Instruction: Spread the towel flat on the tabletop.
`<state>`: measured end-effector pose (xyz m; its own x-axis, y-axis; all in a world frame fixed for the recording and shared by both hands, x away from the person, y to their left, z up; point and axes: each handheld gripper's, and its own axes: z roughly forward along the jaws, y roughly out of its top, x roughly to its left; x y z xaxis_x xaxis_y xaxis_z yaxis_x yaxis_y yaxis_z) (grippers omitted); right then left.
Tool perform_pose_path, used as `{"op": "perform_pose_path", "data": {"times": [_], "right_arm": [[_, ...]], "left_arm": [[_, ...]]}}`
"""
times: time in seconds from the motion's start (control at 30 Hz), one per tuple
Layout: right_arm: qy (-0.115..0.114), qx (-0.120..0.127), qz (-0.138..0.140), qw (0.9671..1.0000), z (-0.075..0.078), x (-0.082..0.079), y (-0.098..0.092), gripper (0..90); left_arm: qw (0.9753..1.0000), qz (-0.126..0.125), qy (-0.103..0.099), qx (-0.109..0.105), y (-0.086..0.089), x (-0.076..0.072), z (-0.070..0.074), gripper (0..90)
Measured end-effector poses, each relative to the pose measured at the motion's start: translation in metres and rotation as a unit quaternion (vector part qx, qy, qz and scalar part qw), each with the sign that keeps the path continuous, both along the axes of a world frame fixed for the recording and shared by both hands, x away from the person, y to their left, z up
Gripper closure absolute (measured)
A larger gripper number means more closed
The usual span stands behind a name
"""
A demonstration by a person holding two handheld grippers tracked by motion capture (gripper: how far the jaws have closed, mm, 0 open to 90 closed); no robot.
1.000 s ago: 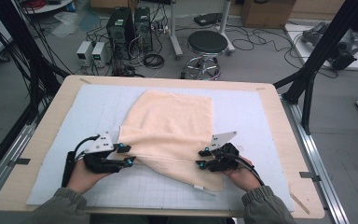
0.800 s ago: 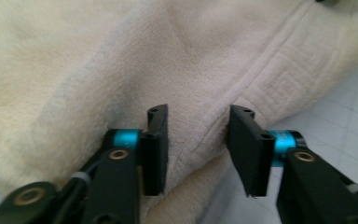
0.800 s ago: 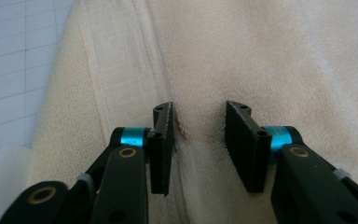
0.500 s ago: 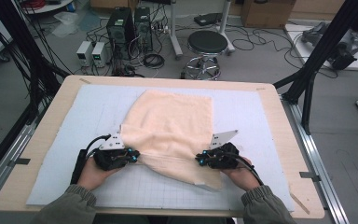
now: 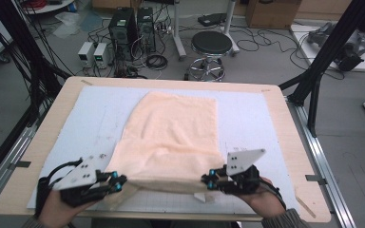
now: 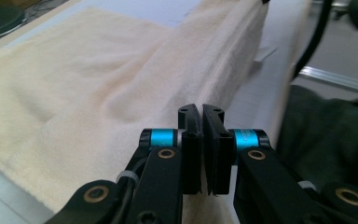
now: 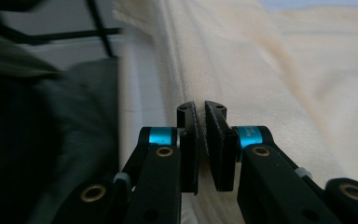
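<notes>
On the counter (image 5: 285, 123), a peach towel (image 5: 171, 133) held at its near edge by two grippers.

At the left, the left gripper (image 5: 116, 183) grips the towel's near-left corner; in the left gripper view its jaws are pressed together on the cloth (image 6: 121, 107), with almost no gap between them. The towel lies on the pale mat (image 5: 95, 114) covering the counter, with its long axis running from the person's side toward the far edge; the far end lies flat, while the near edge is raised into a taut fold stretched between the two grippers. At the right, the right gripper (image 5: 210, 180) grips the near-right corner; in the right gripper view its jaws pinch the cloth (image 7: 261, 70) with a narrow slit between them. A hand (image 5: 266, 199) holds this gripper from the counter's near edge.
</notes>
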<state>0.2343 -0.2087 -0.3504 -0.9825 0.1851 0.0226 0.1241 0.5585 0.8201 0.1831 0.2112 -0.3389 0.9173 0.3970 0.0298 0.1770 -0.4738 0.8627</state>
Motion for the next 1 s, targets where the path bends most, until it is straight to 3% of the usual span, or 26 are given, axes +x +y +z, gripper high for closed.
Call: {"op": "perform_pose_path", "data": {"times": [0.03, 0.1, 0.13, 0.23, 0.3, 0.37, 0.5, 0.67, 0.7, 0.77, 0.87, 0.93, 1.0], "right_arm": [[0.010, 0.009, 0.019, 0.9997, 0.003, -0.009, 0.000, 78.2], [0.014, 0.018, 0.027, 0.9994, 0.009, -0.021, -0.001, 72.8], [0.005, 0.016, 0.025, 0.9996, 0.010, -0.021, -0.001, 70.5], [0.000, -0.009, 0.002, 1.0000, 0.002, -0.008, 0.003, 66.5], [-0.003, -0.025, -0.005, 0.9997, -0.009, 0.003, 0.007, 63.4], [-0.007, -0.047, -0.012, 0.9988, -0.025, 0.016, 0.010, 61.4], [0.024, -0.059, -0.037, 0.9973, -0.060, 0.041, 0.012, 57.8], [0.027, -0.097, -0.034, 0.9943, -0.086, 0.049, 0.021, 60.9], [0.025, -0.089, -0.035, 0.9951, -0.087, 0.049, 0.021, 65.4], [0.031, -0.084, -0.033, 0.9955, -0.088, 0.051, 0.019, 73.2], [0.030, -0.086, -0.026, 0.9955, -0.086, 0.049, 0.019, 85.0], [0.027, -0.089, -0.018, 0.9955, -0.085, 0.044, 0.020, 86.1], [0.036, -0.083, -0.012, 0.9958, -0.082, 0.038, 0.020, 86.4]], "left_arm": [[0.9999, -0.011, 0.009, -0.005, 0.004, -0.007, 0.002, 83.5], [0.9993, -0.014, 0.014, -0.032, 0.011, -0.016, 0.003, 72.0], [0.9993, -0.012, 0.011, -0.034, 0.012, -0.015, 0.002, 66.4], [0.9994, -0.001, 0.011, -0.032, 0.013, -0.003, -0.011, 62.3], [0.9998, 0.001, 0.006, -0.019, 0.009, 0.006, -0.025, 59.7], [0.9997, 0.005, 0.019, -0.013, 0.004, 0.022, -0.045, 56.9], [0.9992, 0.010, 0.039, 0.010, -0.004, 0.047, -0.075, 52.6], [0.9969, 0.010, 0.062, 0.048, -0.013, 0.067, -0.099, 51.0], [0.9958, 0.008, 0.069, 0.059, -0.014, 0.070, -0.102, 51.4], [0.9964, 0.008, 0.064, 0.054, -0.014, 0.069, -0.105, 55.2], [0.9962, 0.013, 0.072, 0.048, -0.011, 0.067, -0.104, 76.0], [0.9959, 0.006, 0.072, 0.055, -0.011, 0.062, -0.102, 84.7], [0.9954, -0.009, 0.073, 0.061, -0.011, 0.052, -0.097, 86.0]]}}
